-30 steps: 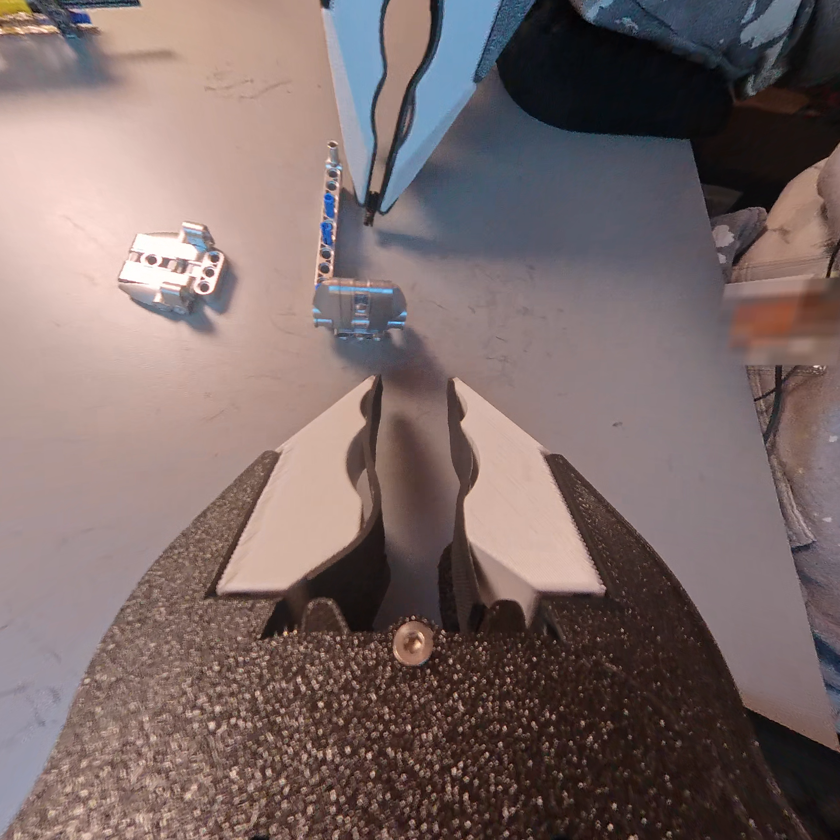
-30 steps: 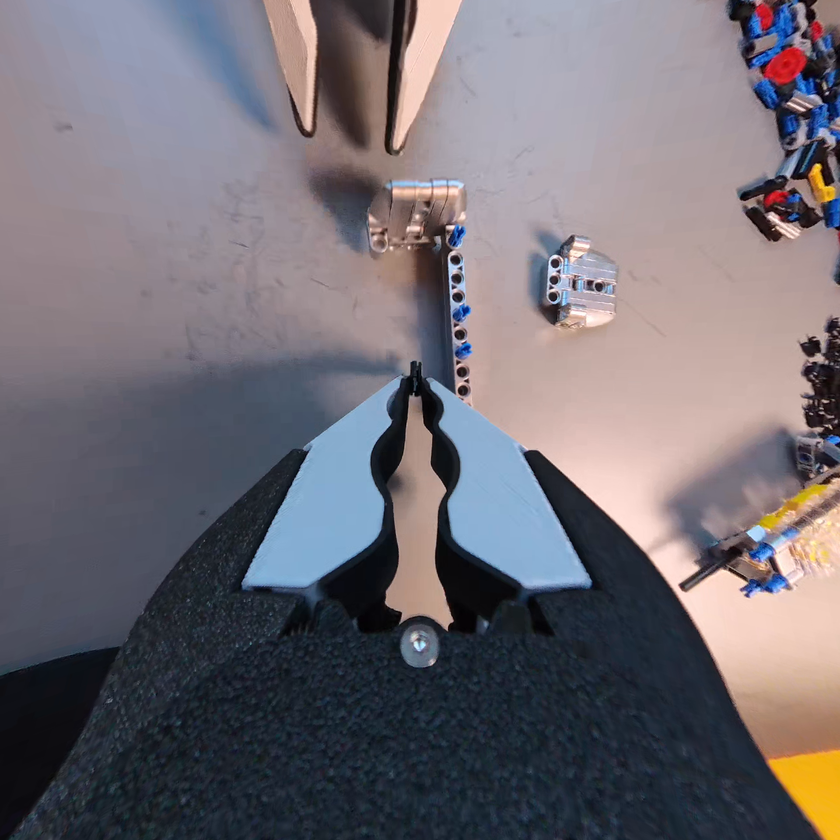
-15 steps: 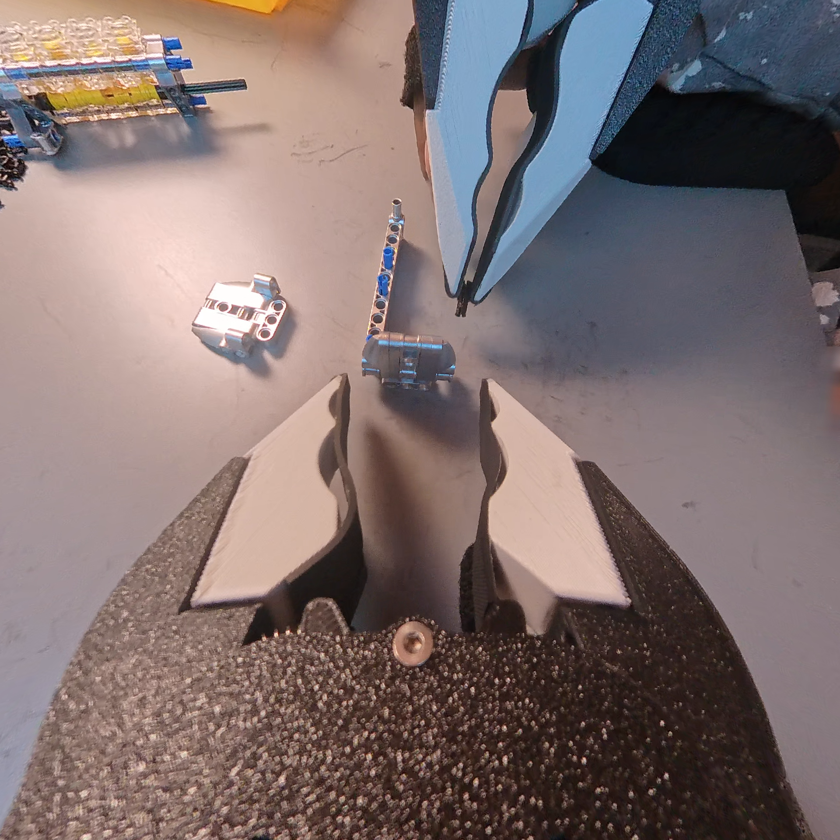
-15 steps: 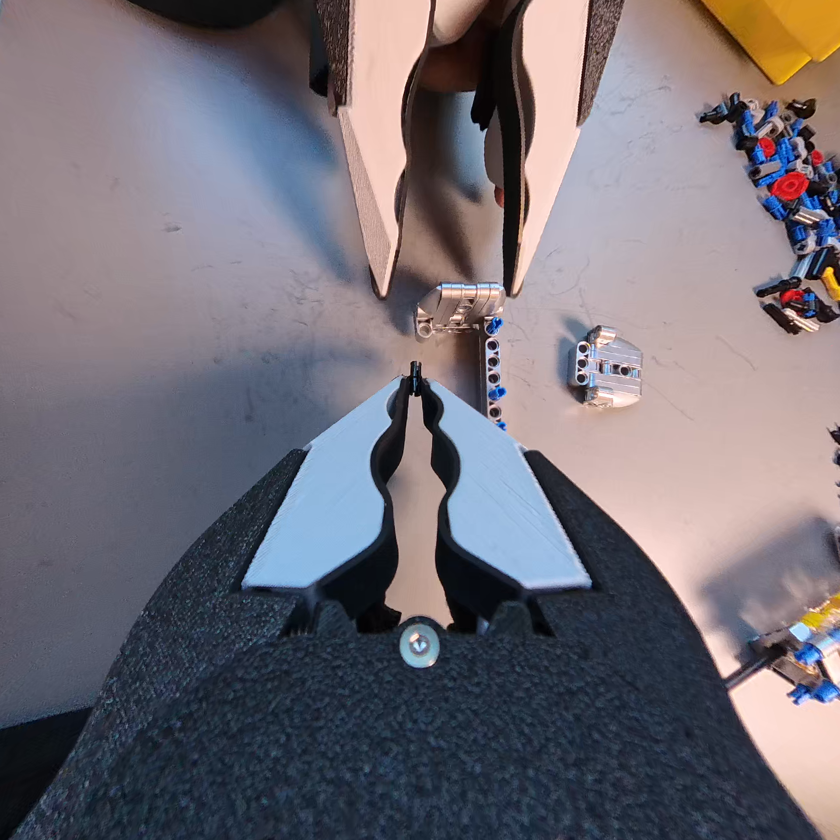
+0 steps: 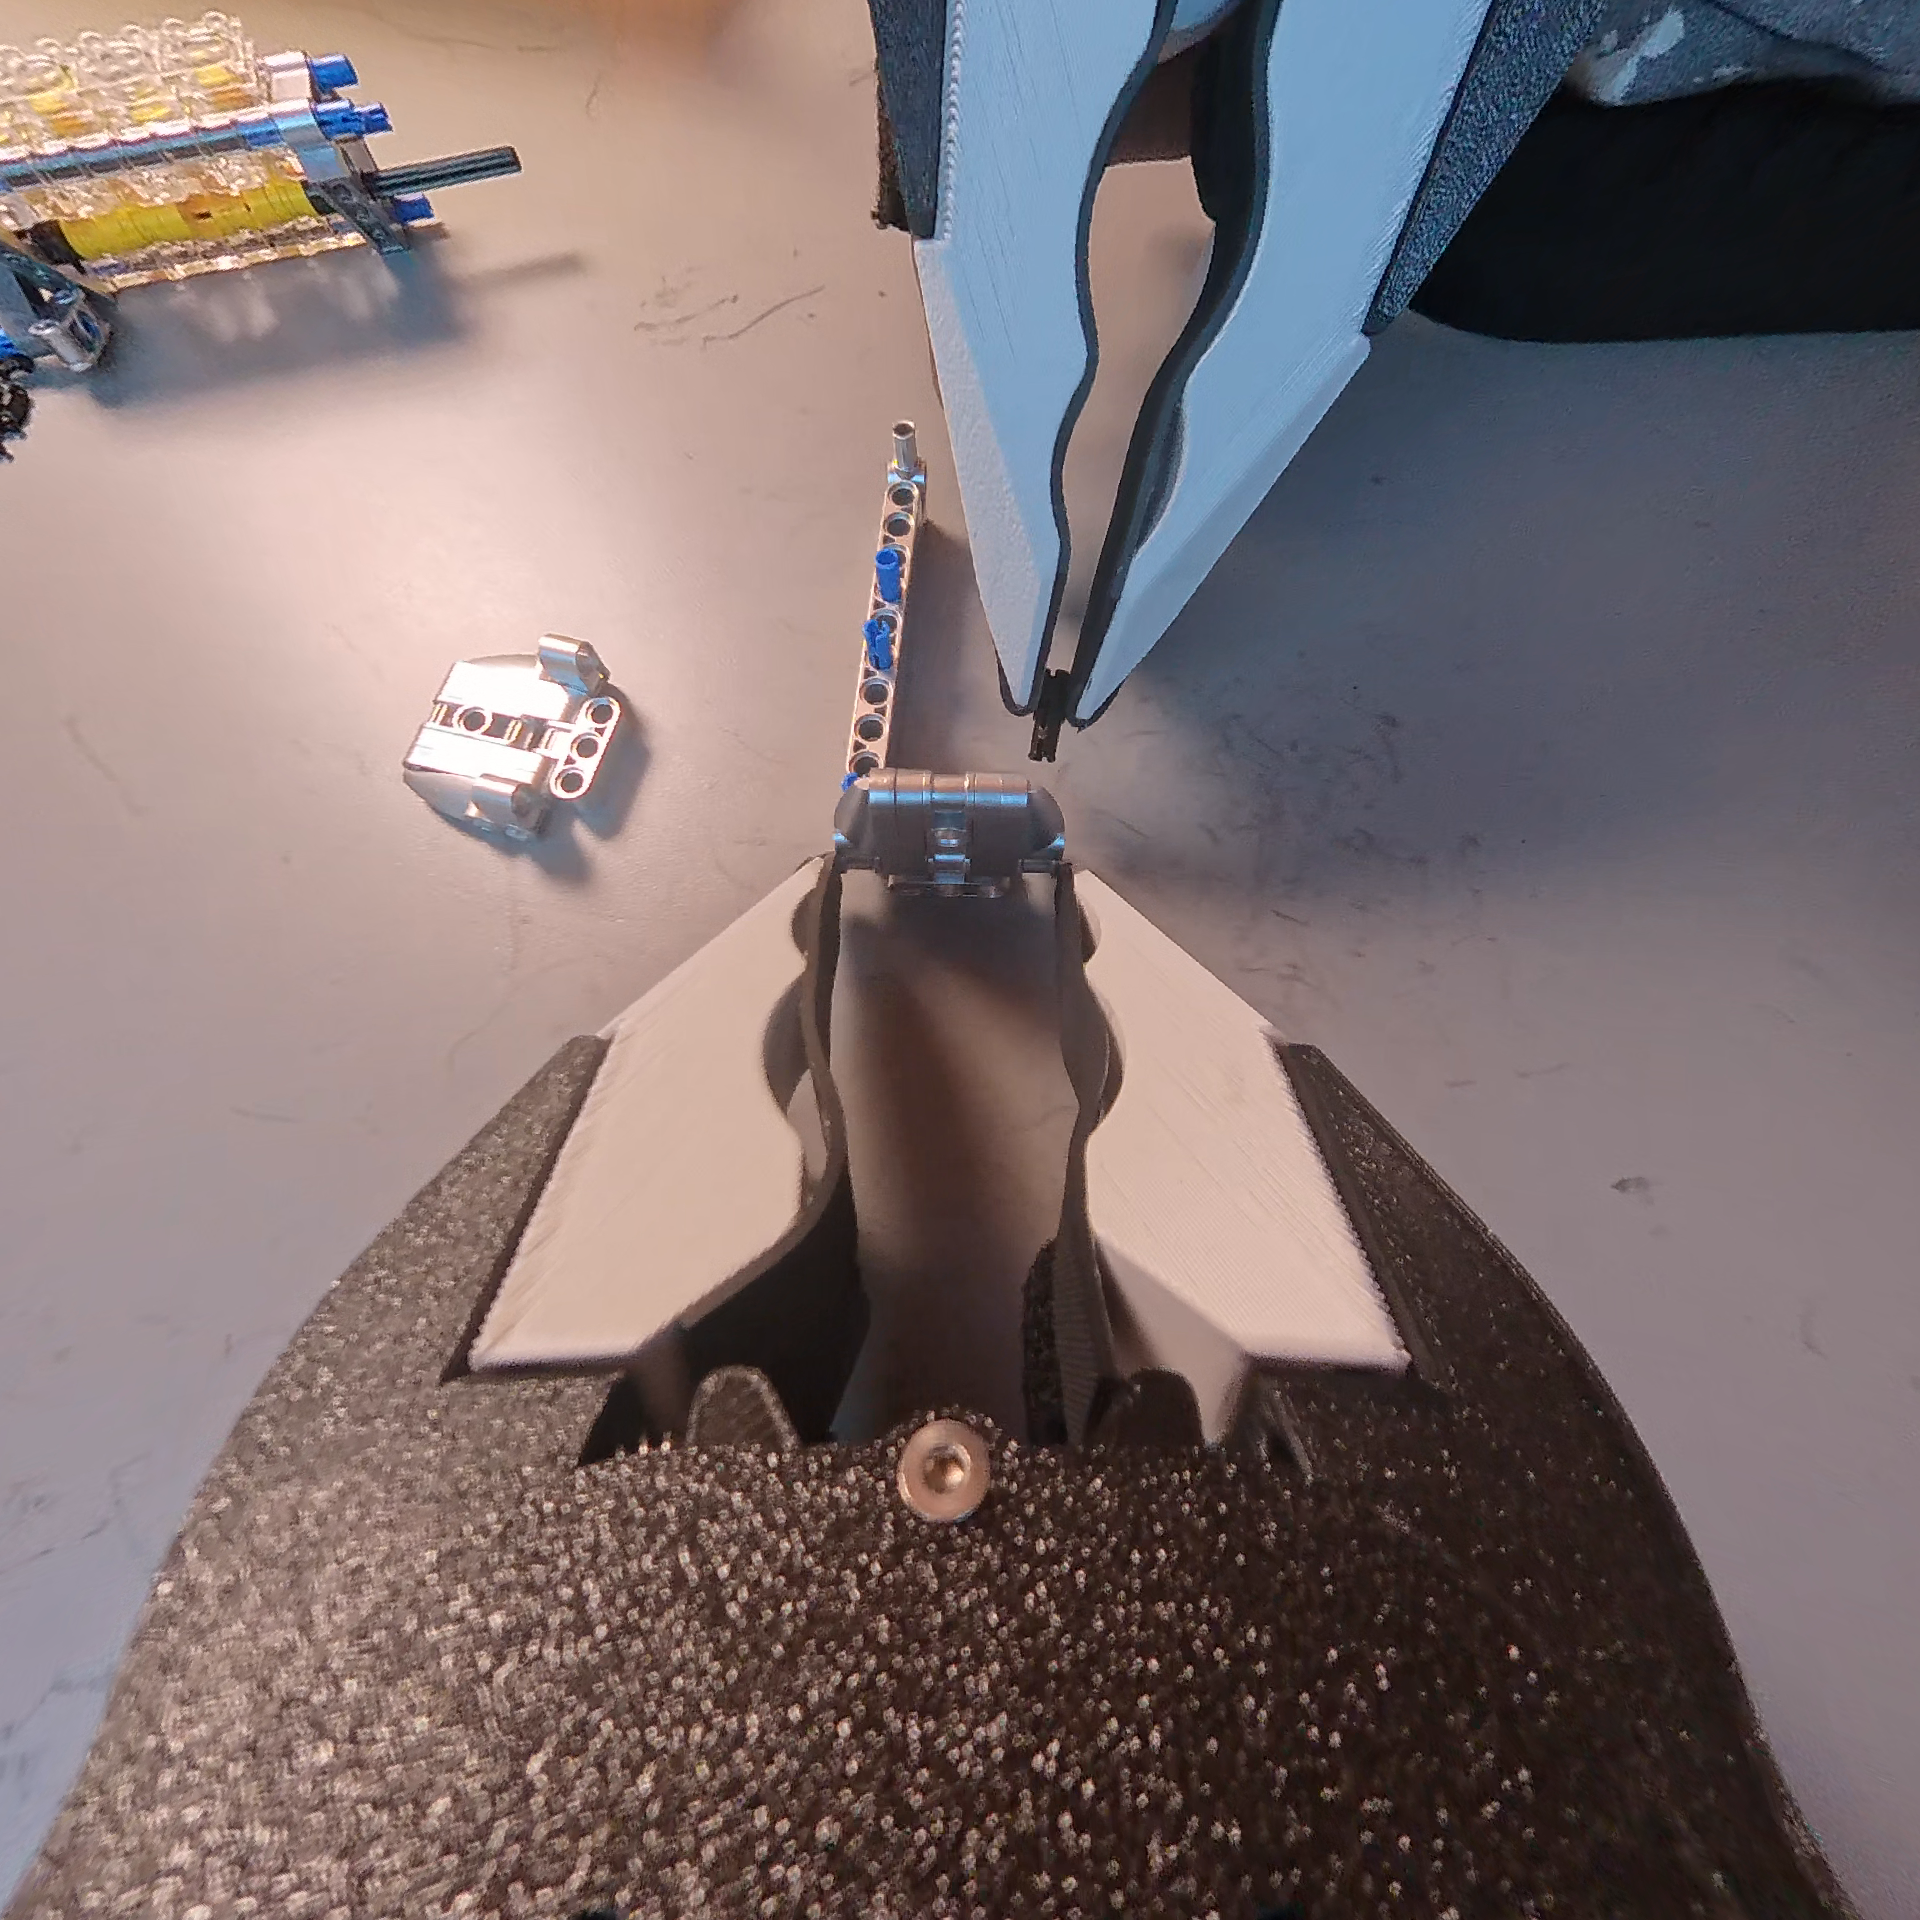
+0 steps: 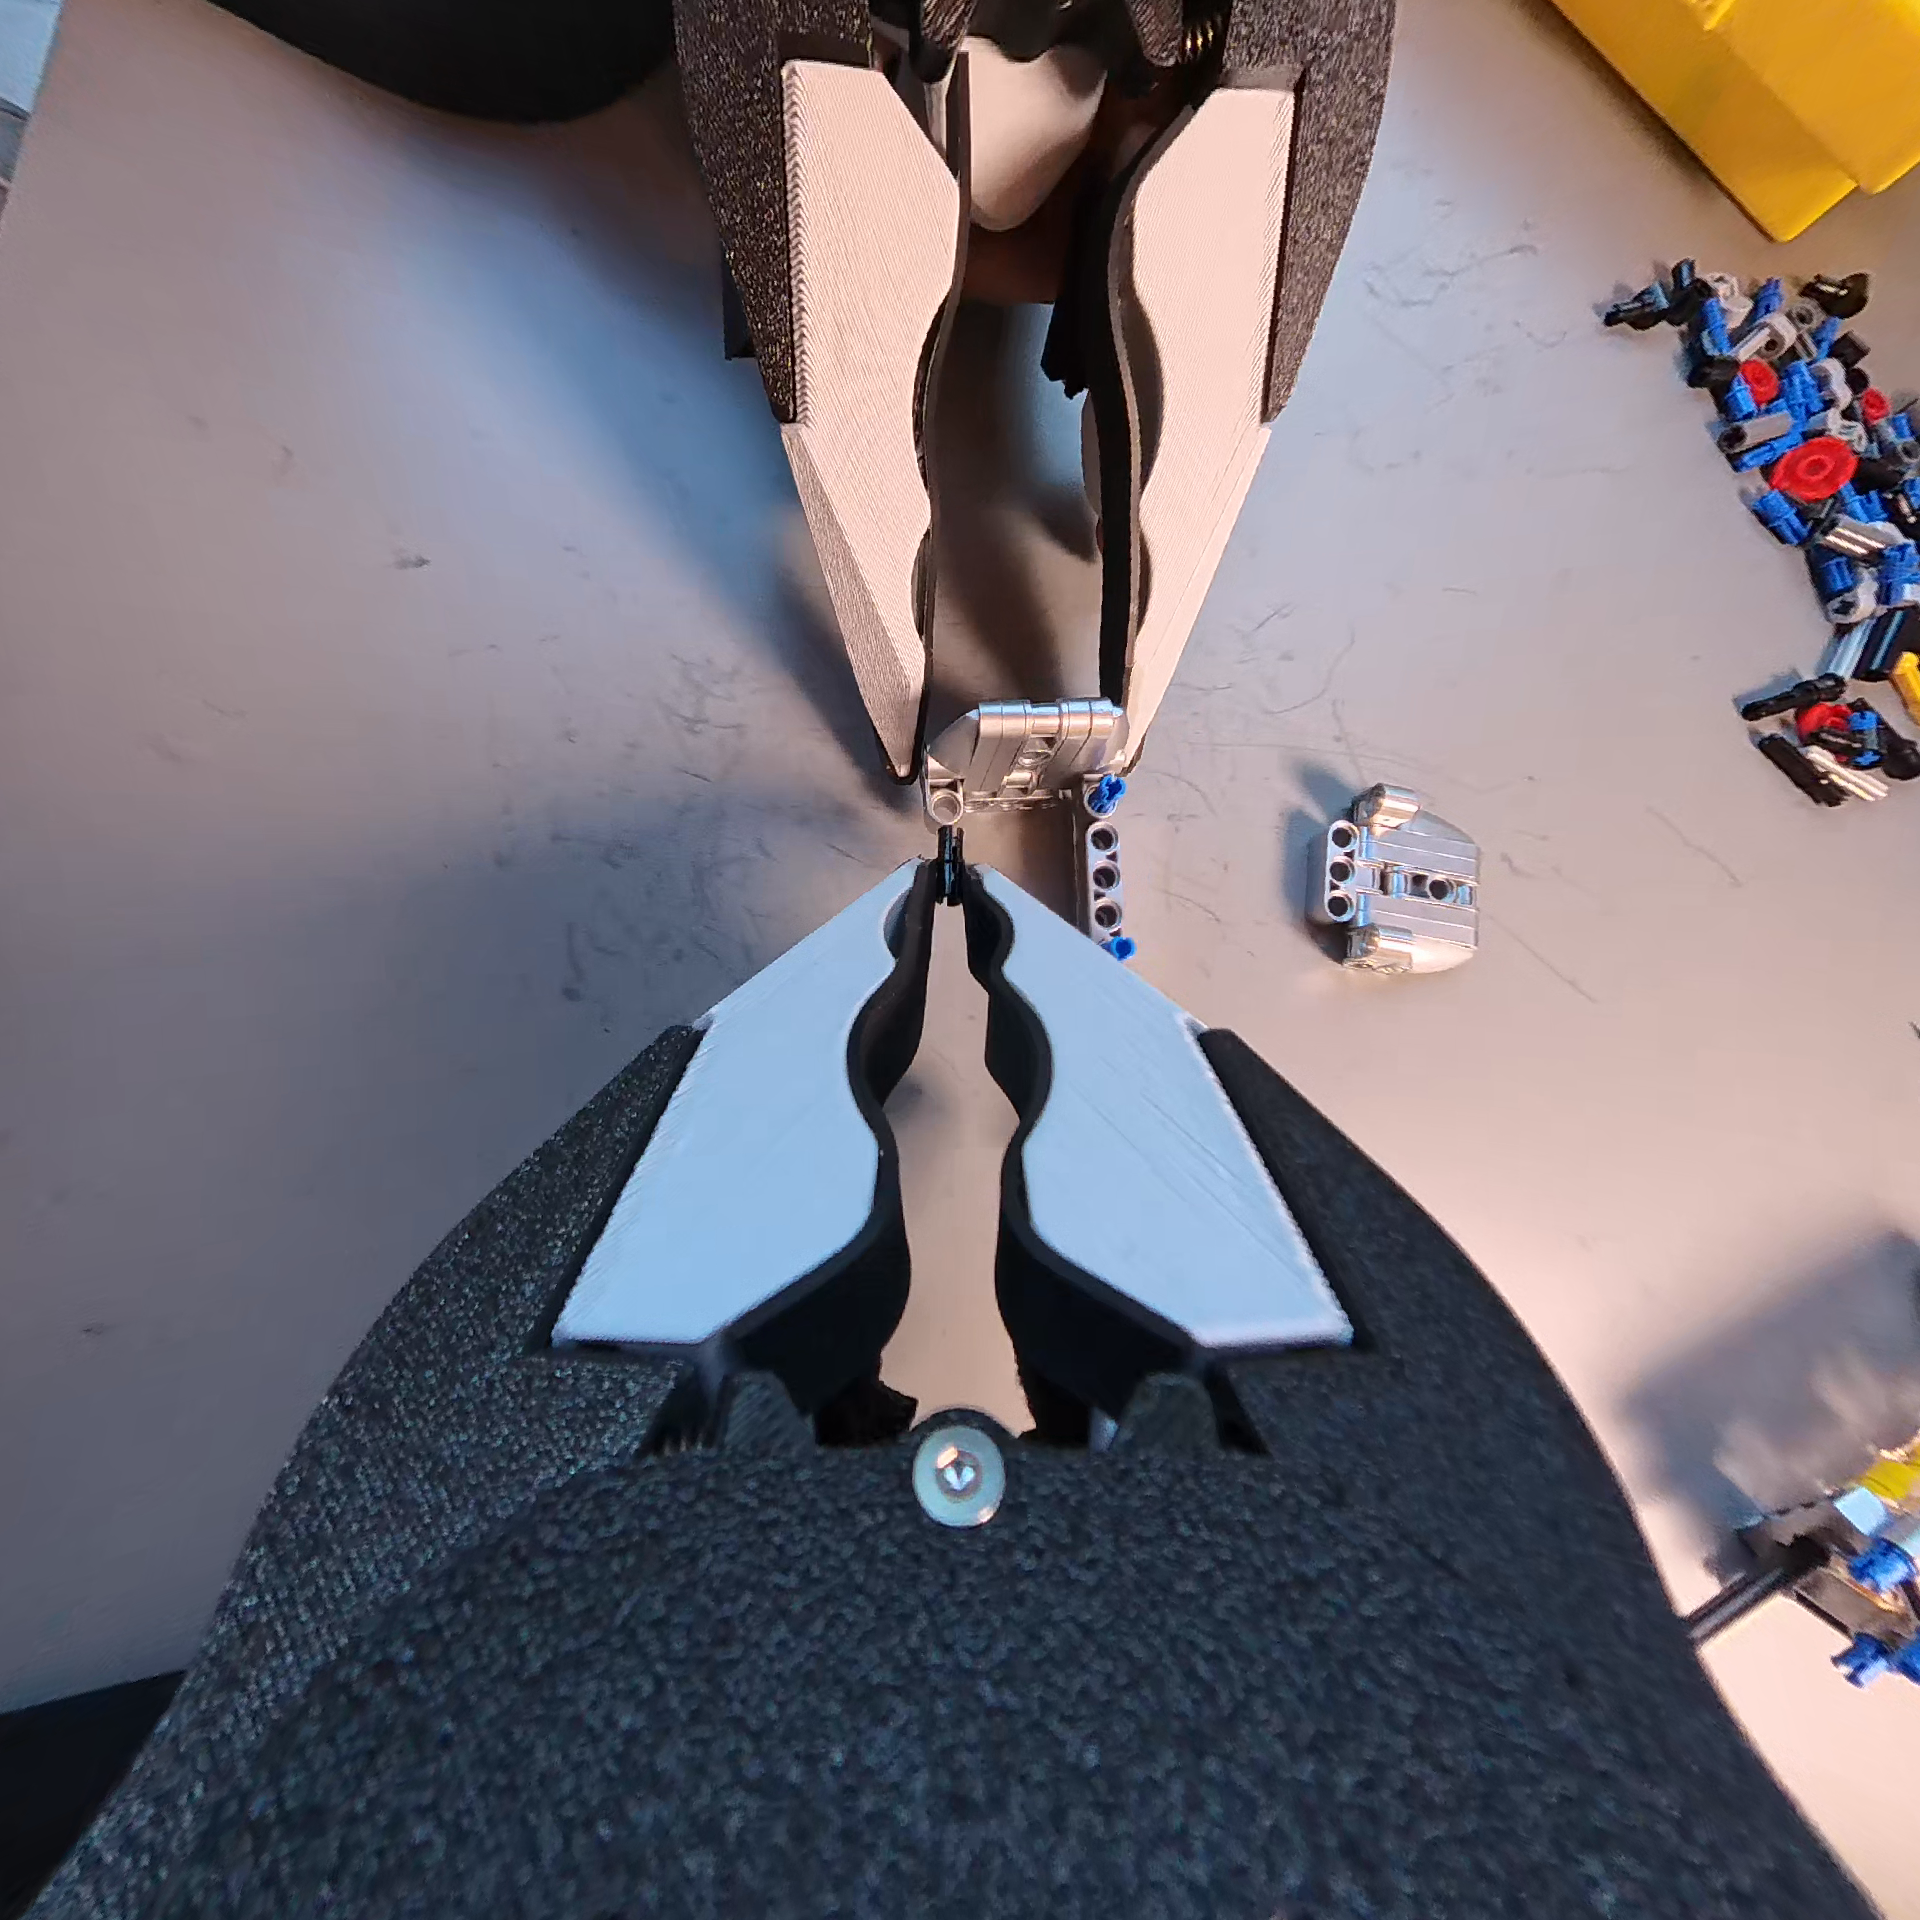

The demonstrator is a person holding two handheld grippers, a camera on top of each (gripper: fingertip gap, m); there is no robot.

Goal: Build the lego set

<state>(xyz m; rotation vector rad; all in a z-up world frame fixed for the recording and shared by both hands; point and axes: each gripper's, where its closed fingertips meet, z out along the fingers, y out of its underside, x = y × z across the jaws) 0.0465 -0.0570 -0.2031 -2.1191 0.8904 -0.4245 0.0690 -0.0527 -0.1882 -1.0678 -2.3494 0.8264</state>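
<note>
Left wrist view
Left gripper [image 5: 948,873]: jaws narrowly parted, their tips set against the two ends of a curved silver plastic panel piece [image 5: 948,821] lying on the grey scuffed tabletop [image 5: 1507,831].
Beam: a long grey holed beam with blue pins [image 5: 883,634] runs away from the panel's left end.
Right gripper [image 5: 1047,707]: comes in from above, a small black pin [image 5: 1044,727] pinched at its tips, just beyond the panel.
Aside: a second silver panel piece [image 5: 514,750] lies to the left; a yellow and clear brick assembly [image 5: 187,197] lies at the far left.

Right wrist view
Right gripper [image 6: 945,878]: jaws closed on the black pin [image 6: 945,857], its tip just short of the panel's [image 6: 1023,753] near left corner.
Left gripper [image 6: 1023,764]: straddles the panel from the far side.
Right side: loose blue, black and red small parts [image 6: 1818,499]; a yellow bin [image 6: 1766,94].
</note>
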